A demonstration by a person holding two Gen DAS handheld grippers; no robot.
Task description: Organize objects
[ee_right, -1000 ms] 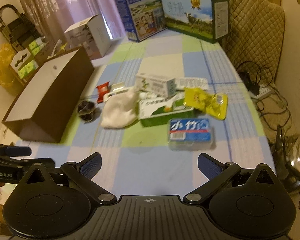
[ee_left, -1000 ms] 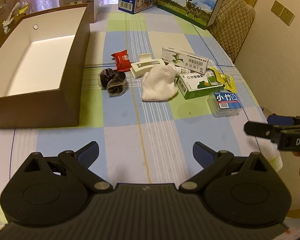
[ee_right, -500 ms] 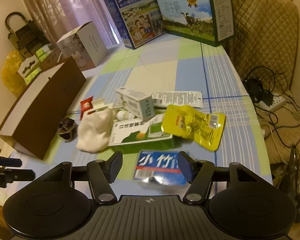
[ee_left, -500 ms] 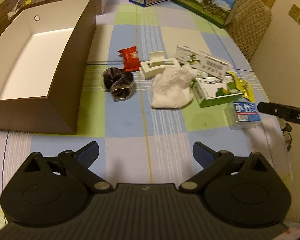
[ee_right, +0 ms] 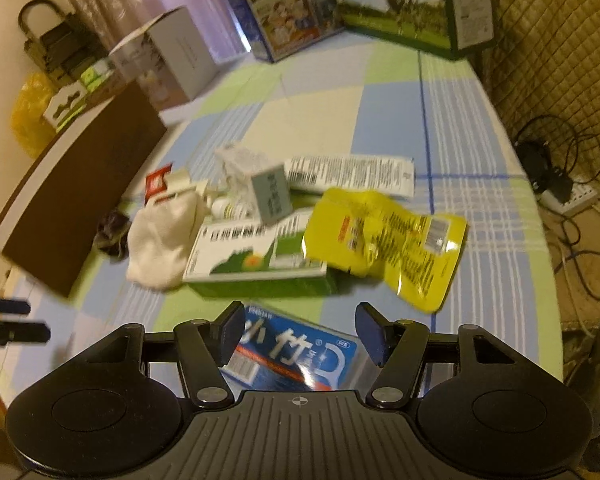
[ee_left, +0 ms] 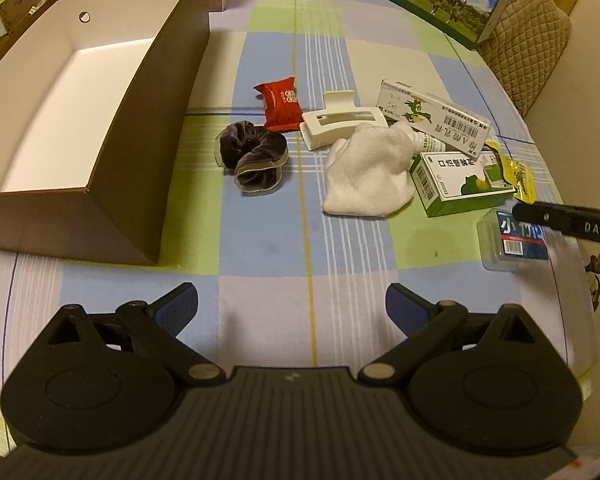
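The clear floss-pick box [ee_right: 300, 356], with its blue label and white characters, lay at the near right edge of the table [ee_left: 340, 280], just in front of the green medicine carton [ee_right: 256, 256]. The right hand-held gripper [ee_right: 302, 334] straddled it, jaws half closed to either side of the box; whether the pads pressed on its sides I could not tell, for the picture there was blurred. The left hand-held gripper [ee_left: 292, 306] hung wide open above bare tablecloth, holding nothing.

As I judged it, the tidying had hardly begun. The big brown box [ee_left: 100, 152] with the white inside stood empty on the left of the table, and everything else was loose in a heap well apart from it: a dark velvet scrunchie [ee_left: 254, 156], a red snack packet [ee_left: 280, 102], a white hair claw [ee_left: 340, 122], a crumpled white cloth [ee_left: 366, 172], a long white carton [ee_left: 432, 120] and a creased yellow pouch [ee_right: 384, 240] lapping over the green carton's end. All of that was still to be gathered, presumably into the brown box.
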